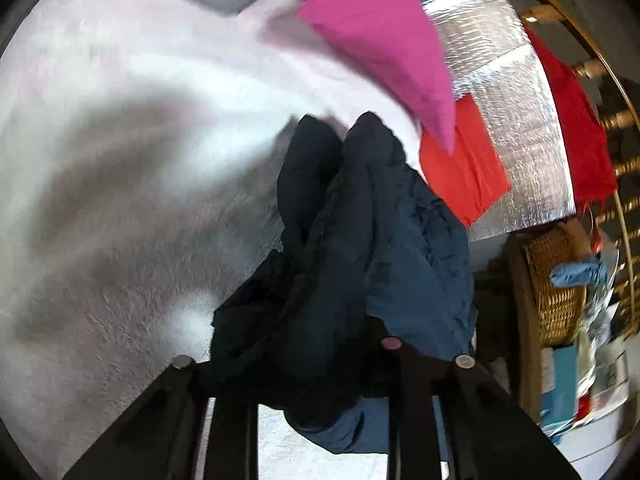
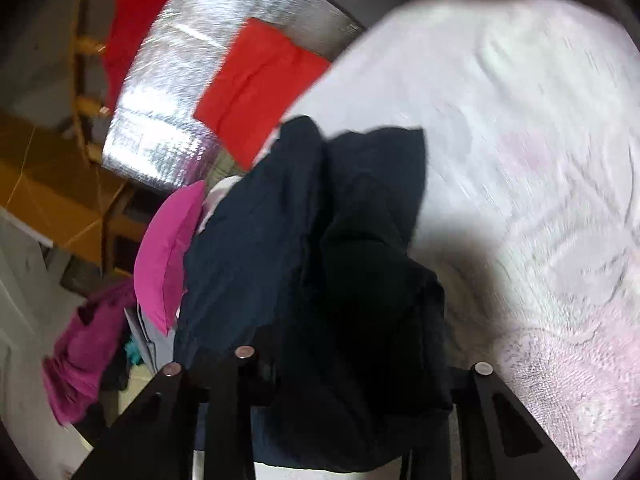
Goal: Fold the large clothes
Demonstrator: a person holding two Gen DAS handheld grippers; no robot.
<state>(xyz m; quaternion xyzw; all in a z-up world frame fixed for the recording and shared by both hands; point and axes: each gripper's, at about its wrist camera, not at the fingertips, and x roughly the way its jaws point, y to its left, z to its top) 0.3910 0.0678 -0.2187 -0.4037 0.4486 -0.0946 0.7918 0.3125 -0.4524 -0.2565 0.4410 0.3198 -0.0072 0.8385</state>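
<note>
We see a bed spread with a pale pinkish-white cover, filling the left of the left wrist view and the right of the right wrist view. Over its edge hangs the dark navy garment, bunched and lifted off the cover, held up by both tools.

Left gripper: fingers clamped on a gathered fold of the navy cloth. Right gripper: cloth fills the gap and drapes over it; fingers seem closed on it, though the contact itself is hidden.

Step in hand, as we judge: garment gathered and raised, not yet spread. The next move calls for drawing the two grips apart and laying the cloth flat on the open cover.

Around: a silver foil sheet far off, with a folded red-orange cloth on it; a magenta piece near the garment, likely to snag; a wicker basket at right.
</note>
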